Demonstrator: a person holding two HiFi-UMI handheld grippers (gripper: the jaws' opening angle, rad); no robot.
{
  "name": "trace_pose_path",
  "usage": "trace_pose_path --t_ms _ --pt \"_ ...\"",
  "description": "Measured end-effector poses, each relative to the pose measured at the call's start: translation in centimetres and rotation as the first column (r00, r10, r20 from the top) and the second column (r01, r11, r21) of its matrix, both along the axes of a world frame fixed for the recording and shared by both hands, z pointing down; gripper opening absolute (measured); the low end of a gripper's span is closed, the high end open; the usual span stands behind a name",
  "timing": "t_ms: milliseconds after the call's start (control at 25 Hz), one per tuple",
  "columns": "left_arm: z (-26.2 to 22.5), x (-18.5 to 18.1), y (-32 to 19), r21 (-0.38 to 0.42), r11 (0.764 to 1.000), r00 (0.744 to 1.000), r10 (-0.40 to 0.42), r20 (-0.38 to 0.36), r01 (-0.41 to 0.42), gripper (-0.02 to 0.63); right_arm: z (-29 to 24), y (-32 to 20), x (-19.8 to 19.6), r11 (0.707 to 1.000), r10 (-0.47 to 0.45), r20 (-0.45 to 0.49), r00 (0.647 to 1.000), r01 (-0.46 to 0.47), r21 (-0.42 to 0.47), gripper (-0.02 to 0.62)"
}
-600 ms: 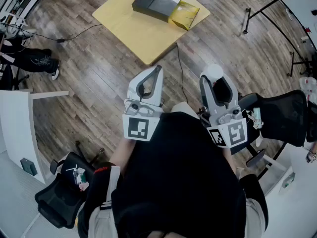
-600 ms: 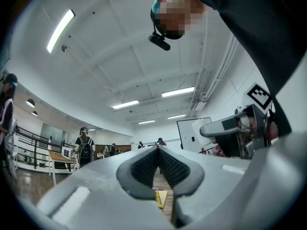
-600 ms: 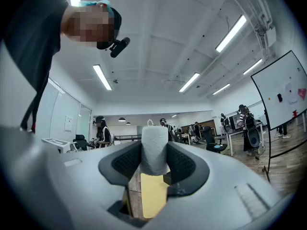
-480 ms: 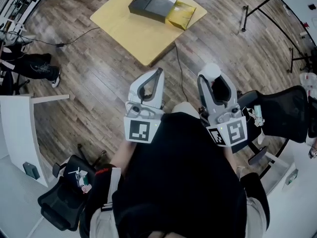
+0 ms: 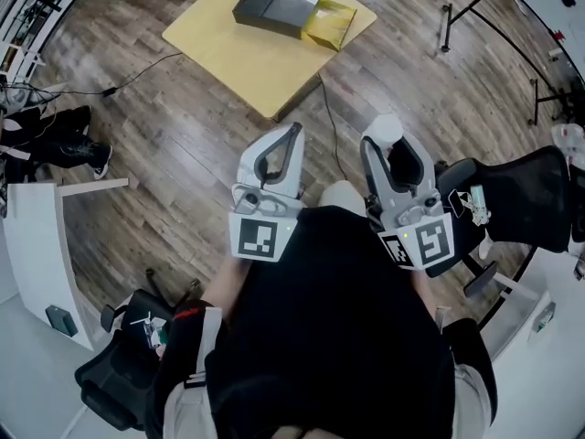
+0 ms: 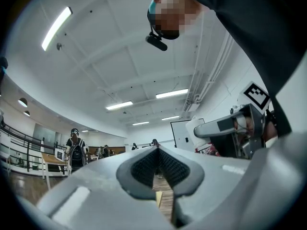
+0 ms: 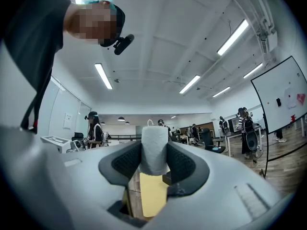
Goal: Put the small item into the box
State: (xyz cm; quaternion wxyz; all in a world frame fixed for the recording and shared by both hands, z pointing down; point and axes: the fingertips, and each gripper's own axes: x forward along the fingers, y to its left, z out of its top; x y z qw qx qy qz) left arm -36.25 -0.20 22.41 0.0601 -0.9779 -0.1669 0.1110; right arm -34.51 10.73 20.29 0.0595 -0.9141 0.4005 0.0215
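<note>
Small item (image 7: 154, 150), a white roll, sits clamped in the right gripper (image 5: 391, 144). The left gripper (image 5: 291, 133) is closed and empty. The box (image 5: 274, 5) lies well ahead, slightly leftward, on the yellow surface (image 5: 256, 58).

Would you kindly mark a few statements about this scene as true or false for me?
1. The right hand-held gripper is shut on a small white item. True.
2. The left hand-held gripper grips something too. False: its jaws are together with nothing between them.
3. The small white item lies inside the dark box. False: it sits between the right hand-held gripper's jaws, well away from the box.
4. The dark box lies on a yellow table with a yellow packet beside it. True.
</note>
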Motion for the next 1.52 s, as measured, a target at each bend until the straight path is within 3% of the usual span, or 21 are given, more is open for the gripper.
trace_pose_path --t_ms 440,800,1520 --pt "1.3 0.1 -2.7 -0.001 1.000 0.999 0.023 0.027 -0.023 0.002 0.7 -2.2 -0.3 0.999 0.040 0.014 0.999 -0.040 -0.004 0.169" --pt "1.2 2.7 -2.6 0.002 1.000 1.000 0.011 0.026 -0.011 0.002 0.5 -1.6 3.0 0.999 0.043 -0.009 0.999 -0.043 0.003 0.169" --pt "1.7 14.6 3.8 0.036 0.995 0.994 -0.092 0.056 0.090 0.002 1.7 2.7 15.7 0.994 -0.107 0.013 0.994 0.107 0.004 0.169"
